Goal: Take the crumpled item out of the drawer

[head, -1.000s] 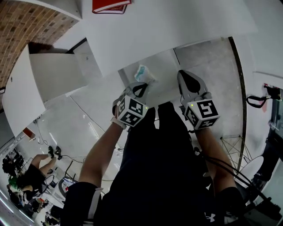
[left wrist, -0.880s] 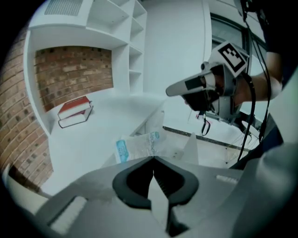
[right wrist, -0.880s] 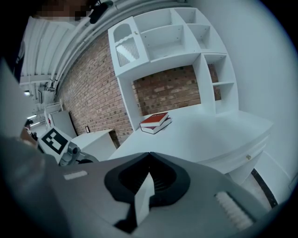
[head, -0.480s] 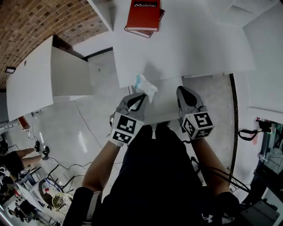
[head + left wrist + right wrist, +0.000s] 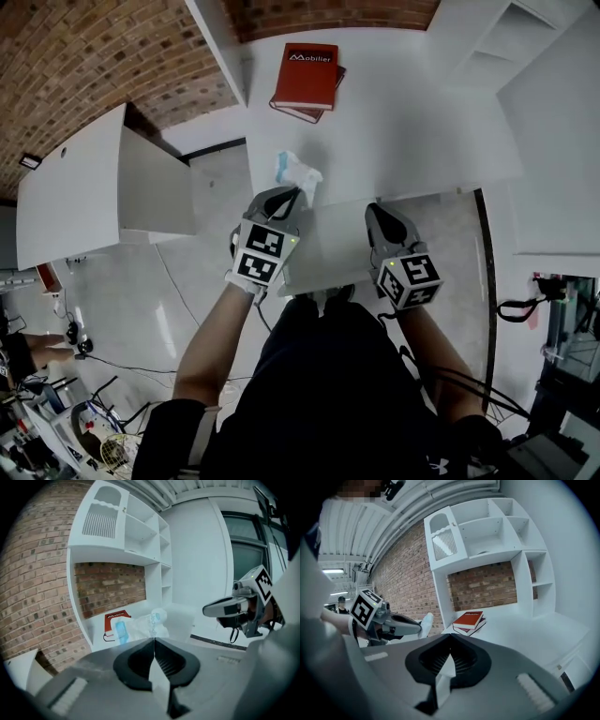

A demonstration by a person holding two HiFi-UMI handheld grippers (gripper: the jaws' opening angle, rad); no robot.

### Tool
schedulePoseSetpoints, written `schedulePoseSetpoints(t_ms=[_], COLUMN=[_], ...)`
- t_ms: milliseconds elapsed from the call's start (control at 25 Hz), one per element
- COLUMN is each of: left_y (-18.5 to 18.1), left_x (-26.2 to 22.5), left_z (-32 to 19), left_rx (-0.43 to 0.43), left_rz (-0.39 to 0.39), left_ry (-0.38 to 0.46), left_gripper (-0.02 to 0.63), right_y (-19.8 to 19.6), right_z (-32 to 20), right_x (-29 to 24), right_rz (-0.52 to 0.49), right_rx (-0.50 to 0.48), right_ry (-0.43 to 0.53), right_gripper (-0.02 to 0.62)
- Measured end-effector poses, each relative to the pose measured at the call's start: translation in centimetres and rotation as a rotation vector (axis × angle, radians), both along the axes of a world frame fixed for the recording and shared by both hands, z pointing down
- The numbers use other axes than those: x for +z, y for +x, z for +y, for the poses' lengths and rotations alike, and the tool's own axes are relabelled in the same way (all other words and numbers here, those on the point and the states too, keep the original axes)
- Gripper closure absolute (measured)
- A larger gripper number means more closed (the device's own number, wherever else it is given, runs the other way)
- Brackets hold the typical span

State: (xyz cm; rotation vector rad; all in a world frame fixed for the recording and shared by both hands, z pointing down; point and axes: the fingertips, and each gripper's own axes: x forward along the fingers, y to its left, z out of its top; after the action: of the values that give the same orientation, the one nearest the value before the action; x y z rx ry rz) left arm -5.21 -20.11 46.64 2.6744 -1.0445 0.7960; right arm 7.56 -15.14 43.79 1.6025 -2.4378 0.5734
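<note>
The crumpled item is a wad of white and pale blue plastic wrap. My left gripper is shut on it and holds it just over the front edge of the white desk top. In the left gripper view the crumpled item sticks out beyond the closed tips of the left gripper. My right gripper is level with it to the right, shut, with nothing in it. A white pulled-out drawer lies between the two grippers, under the desk edge; its inside is not visible.
A red book lies on a second book at the back of the desk, below white shelves against a brick wall. A white cabinet with an open door stands to the left. Cables lie on the floor at right.
The left gripper has carried the crumpled item up from below the desk edge to just over the desk top. Both grippers rose together and the right one stayed shut.
</note>
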Motion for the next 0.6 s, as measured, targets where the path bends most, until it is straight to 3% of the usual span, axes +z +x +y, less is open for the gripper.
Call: schedulePoseSetpoints(t_ms=[240,600], left_y=[1.1,2.7], left_x=[4.8,12.9], left_z=[-3.7,-7.6], left_rx=[0.012,0.06], left_rz=[-0.058,-0.223], left_ry=[-0.089,-0.202], left_gripper=[0.6,0.6], right_y=[2.2,6.1], right_z=[1.0,2.8], right_x=[-0.2,0.2], right_rz=[0.016,0.048], right_rx=[0.056,0.183], right_ry=[-0.002,-0.034], right_gripper=[0.592,0.592])
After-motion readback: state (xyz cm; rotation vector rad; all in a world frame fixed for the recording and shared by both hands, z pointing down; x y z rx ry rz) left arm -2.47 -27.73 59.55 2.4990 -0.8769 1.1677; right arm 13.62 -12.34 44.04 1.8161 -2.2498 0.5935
